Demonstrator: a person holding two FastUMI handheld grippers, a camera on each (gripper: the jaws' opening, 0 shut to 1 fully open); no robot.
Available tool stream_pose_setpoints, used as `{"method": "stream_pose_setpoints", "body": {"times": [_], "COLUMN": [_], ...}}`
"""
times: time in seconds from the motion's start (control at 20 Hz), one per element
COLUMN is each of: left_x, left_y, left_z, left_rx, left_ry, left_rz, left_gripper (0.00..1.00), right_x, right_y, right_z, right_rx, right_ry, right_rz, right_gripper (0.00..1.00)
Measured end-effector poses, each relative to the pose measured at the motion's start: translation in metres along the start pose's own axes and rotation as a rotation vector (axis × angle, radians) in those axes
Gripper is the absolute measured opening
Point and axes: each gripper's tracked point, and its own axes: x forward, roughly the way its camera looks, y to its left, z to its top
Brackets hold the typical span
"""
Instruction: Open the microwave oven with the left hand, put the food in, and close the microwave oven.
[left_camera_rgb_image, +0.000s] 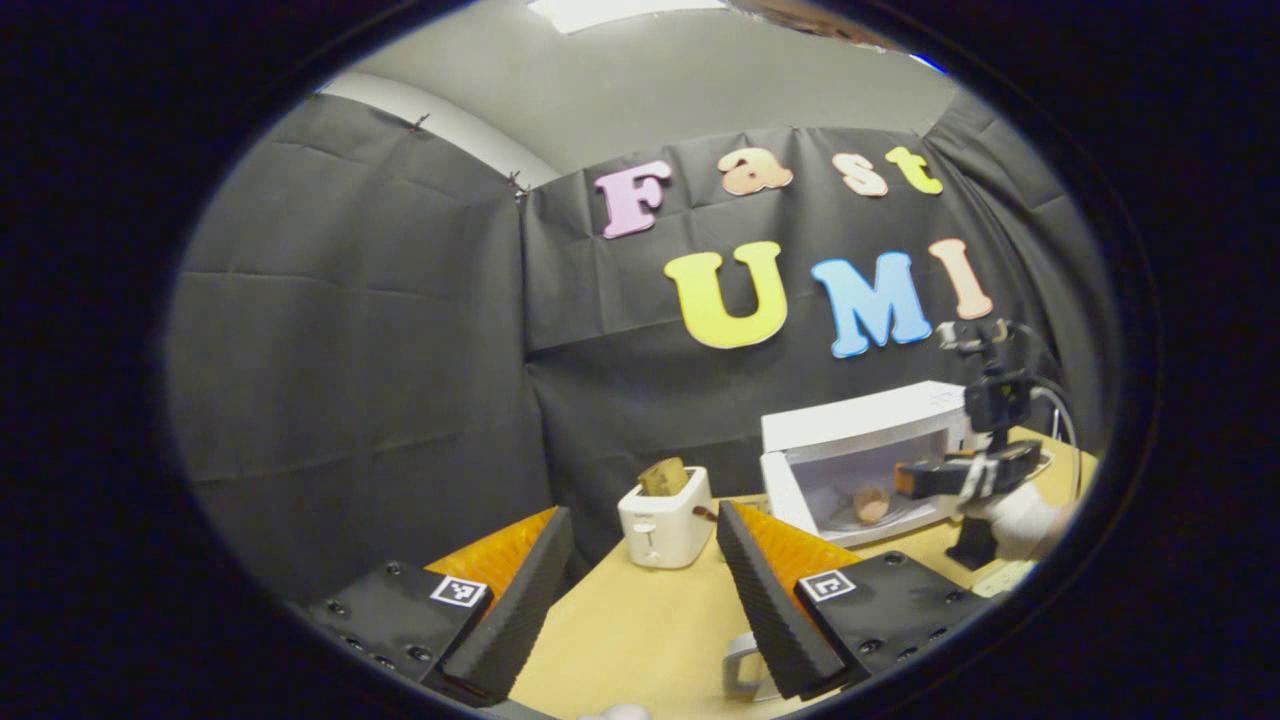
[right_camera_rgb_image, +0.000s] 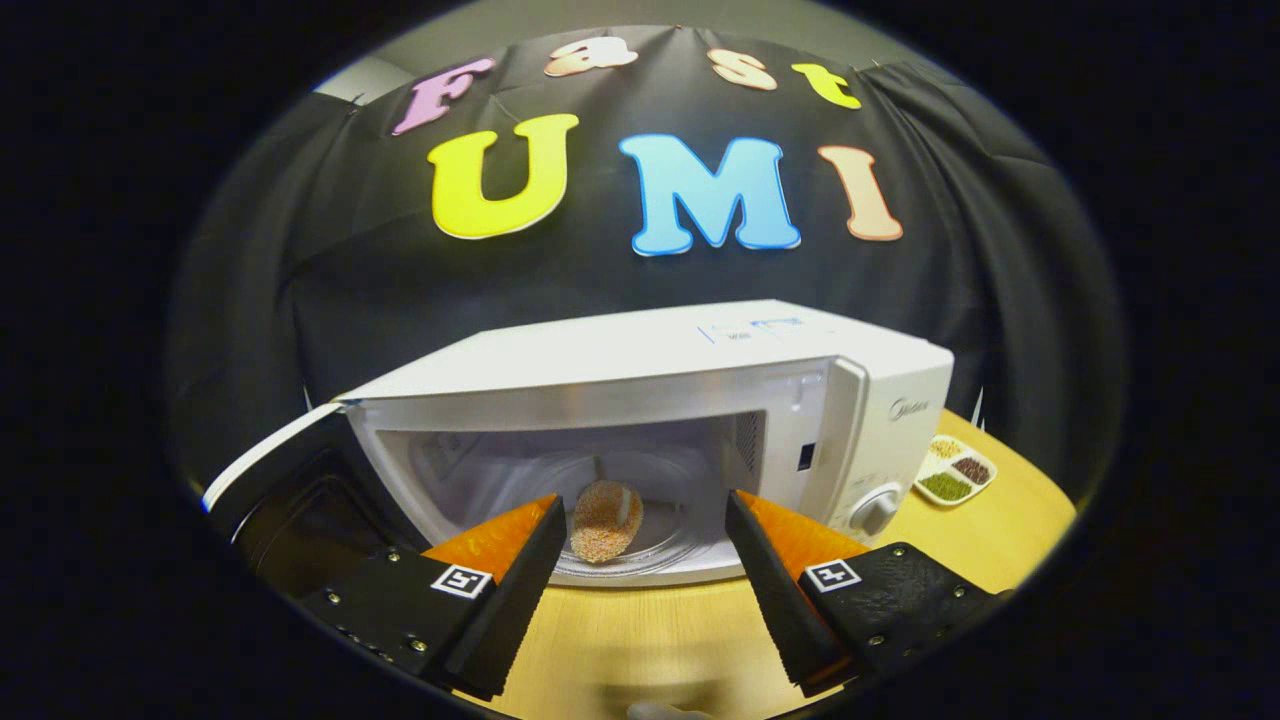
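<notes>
The white microwave (right_camera_rgb_image: 640, 370) stands open, its door (right_camera_rgb_image: 270, 480) swung out to the left. A round speckled piece of food (right_camera_rgb_image: 605, 520) lies on the glass turntable inside. My right gripper (right_camera_rgb_image: 645, 505) is open just in front of the cavity, with the food seen between its fingers but beyond them. In the left gripper view the microwave (left_camera_rgb_image: 860, 420) is at the right, with the food (left_camera_rgb_image: 870, 503) inside and the right gripper (left_camera_rgb_image: 915, 480), held by a gloved hand (left_camera_rgb_image: 1015, 515), at its mouth. My left gripper (left_camera_rgb_image: 642, 520) is open and empty, well back over the table.
A white toaster (left_camera_rgb_image: 665, 520) with a slice of bread in it stands left of the microwave. A white mug handle (left_camera_rgb_image: 742, 665) shows near the left gripper's right finger. A small divided dish of beans (right_camera_rgb_image: 955, 475) sits right of the microwave on the wooden table (right_camera_rgb_image: 620, 640).
</notes>
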Motion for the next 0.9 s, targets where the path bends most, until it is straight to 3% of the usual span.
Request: {"method": "stream_pose_setpoints", "body": {"times": [0.15,0.25,0.45,0.7,0.9], "left_x": [-0.007,-0.016,-0.020,-0.020,-0.023], "left_y": [0.021,0.024,0.009,-0.019,-0.036], "left_z": [-0.047,-0.078,-0.122,-0.139,-0.138], "left_rx": [0.007,0.011,-0.011,-0.016,-0.008], "left_ry": [0.067,0.110,0.162,0.185,0.201], "left_rz": [0.053,0.066,0.058,0.027,0.000], "left_gripper": [0.95,1.00,1.00,1.00,0.93], "right_x": [-0.041,-0.064,-0.111,-0.152,-0.178], "right_y": [-0.007,-0.015,-0.040,-0.082,-0.116], "right_z": [0.011,0.013,0.031,0.095,0.139], "right_rx": [-0.020,-0.066,-0.102,-0.066,-0.053], "right_ry": [0.000,0.003,-0.040,-0.127,-0.201], "right_rz": [0.055,0.076,0.100,0.086,0.036], "right_gripper": [0.98,0.98,0.98,0.98,0.97]}}
